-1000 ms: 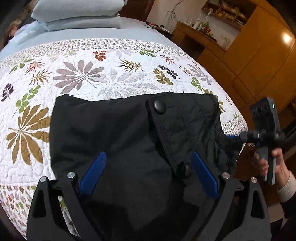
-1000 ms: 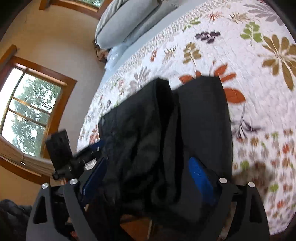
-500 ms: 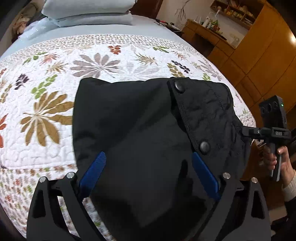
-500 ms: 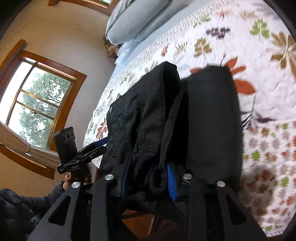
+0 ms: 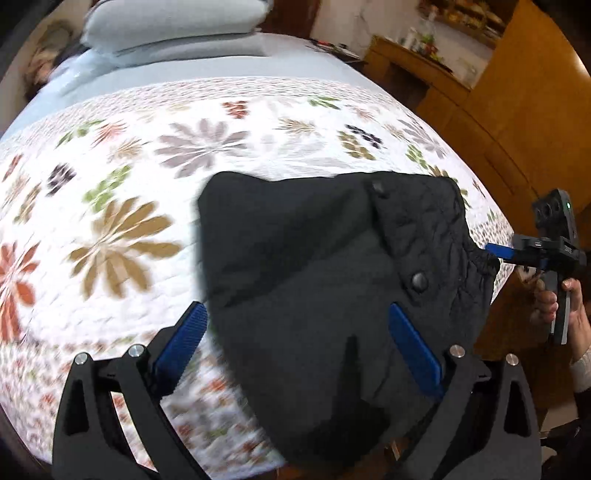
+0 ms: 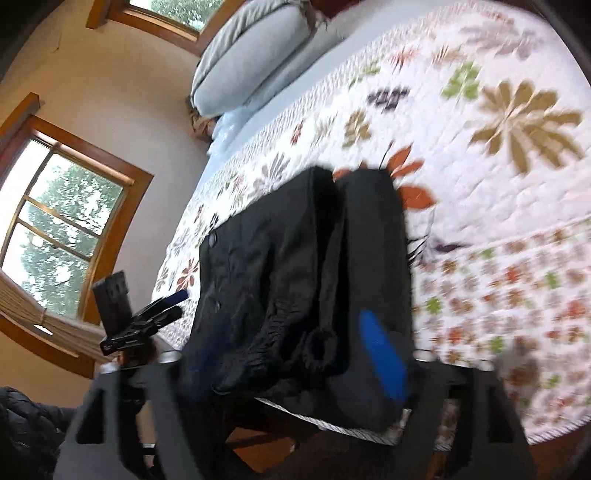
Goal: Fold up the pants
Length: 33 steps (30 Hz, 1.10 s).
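Note:
The black pants [image 5: 332,266] lie folded in a bundle at the near edge of the floral quilt [image 5: 147,184], waistband with snap buttons on top. My left gripper [image 5: 295,339] is open, its blue pads either side of the bundle's near-left part, holding nothing. The right gripper shows in the left wrist view [image 5: 498,253] at the bundle's right edge. In the right wrist view the pants [image 6: 303,280] fill the middle; my right gripper [image 6: 295,350] is open, fingers spread around the elastic waistband end, blurred. The left gripper shows there too [image 6: 173,302], left of the pants.
Grey pillows [image 5: 177,26] lie at the bed's head. Wooden cabinets [image 5: 517,110] stand to the right of the bed. A window [image 6: 55,229] is in the wall on the other side. The bed edge runs just under the pants.
My right gripper was shut on the waistband half a second ago and has opened. My left gripper has drawn back and to the left, off the pants. The bundle rests on the quilt.

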Available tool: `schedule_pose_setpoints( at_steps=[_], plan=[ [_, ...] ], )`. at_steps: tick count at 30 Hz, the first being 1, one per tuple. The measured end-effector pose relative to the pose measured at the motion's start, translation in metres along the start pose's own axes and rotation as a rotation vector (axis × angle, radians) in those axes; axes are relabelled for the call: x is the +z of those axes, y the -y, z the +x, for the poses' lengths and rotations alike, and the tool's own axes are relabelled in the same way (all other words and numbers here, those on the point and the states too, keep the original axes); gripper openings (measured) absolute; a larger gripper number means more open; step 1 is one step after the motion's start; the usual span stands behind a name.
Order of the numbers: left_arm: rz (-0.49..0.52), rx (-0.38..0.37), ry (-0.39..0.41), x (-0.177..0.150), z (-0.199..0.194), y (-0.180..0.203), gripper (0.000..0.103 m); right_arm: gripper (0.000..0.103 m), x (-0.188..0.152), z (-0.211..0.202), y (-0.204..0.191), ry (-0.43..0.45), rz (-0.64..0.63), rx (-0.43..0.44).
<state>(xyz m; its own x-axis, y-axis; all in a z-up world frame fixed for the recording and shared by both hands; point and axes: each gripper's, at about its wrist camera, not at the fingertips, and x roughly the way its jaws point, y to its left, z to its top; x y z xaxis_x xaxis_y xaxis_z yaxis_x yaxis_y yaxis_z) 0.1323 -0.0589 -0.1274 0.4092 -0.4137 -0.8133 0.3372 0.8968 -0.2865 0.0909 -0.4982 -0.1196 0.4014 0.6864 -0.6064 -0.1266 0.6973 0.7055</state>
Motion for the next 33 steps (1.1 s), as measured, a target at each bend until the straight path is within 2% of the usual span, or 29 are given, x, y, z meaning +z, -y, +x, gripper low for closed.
schedule_pose_setpoints(
  at_steps=[4,5,10,12,13,22,24,26,30,33],
  plan=[
    [-0.133,-0.153,-0.117,-0.019,-0.001,-0.041,0.098,0.093,0.002,-0.015,0.007,0.016,0.024,-0.017],
    [-0.196,-0.234,-0.147,-0.025,0.004,-0.053,0.098,0.093,0.003,-0.015,0.008,0.017,0.038,-0.019],
    [-0.49,-0.5,-0.223,-0.048,0.038,-0.094,0.098,0.093,-0.001,-0.011,0.026,0.023,0.11,0.017],
    [-0.55,-0.567,-0.226,-0.054,0.047,-0.1,0.098,0.093,-0.001,-0.006,0.03,0.018,0.126,0.019],
    [-0.554,-0.561,-0.233,-0.054,0.051,-0.101,0.098,0.093,-0.001,-0.005,0.033,0.014,0.137,0.024],
    [-0.38,-0.455,-0.291,-0.048,0.071,-0.07,0.098,0.094,0.004,0.008,0.038,-0.021,0.147,0.026],
    [-0.344,-0.447,-0.296,-0.047,0.07,-0.06,0.098,0.094,0.004,0.01,0.037,-0.026,0.138,0.022],
    [-0.321,-0.473,-0.307,-0.046,0.072,-0.048,0.098,0.094,0.004,0.009,0.031,-0.017,0.113,0.004],
    [-0.254,-0.376,-0.312,-0.042,0.078,-0.027,0.099,0.095,0.005,0.009,0.012,-0.031,0.044,0.065],
    [-0.244,-0.326,-0.309,-0.039,0.076,-0.02,0.099,0.095,0.002,0.02,0.002,-0.096,0.01,0.027]
  ],
)
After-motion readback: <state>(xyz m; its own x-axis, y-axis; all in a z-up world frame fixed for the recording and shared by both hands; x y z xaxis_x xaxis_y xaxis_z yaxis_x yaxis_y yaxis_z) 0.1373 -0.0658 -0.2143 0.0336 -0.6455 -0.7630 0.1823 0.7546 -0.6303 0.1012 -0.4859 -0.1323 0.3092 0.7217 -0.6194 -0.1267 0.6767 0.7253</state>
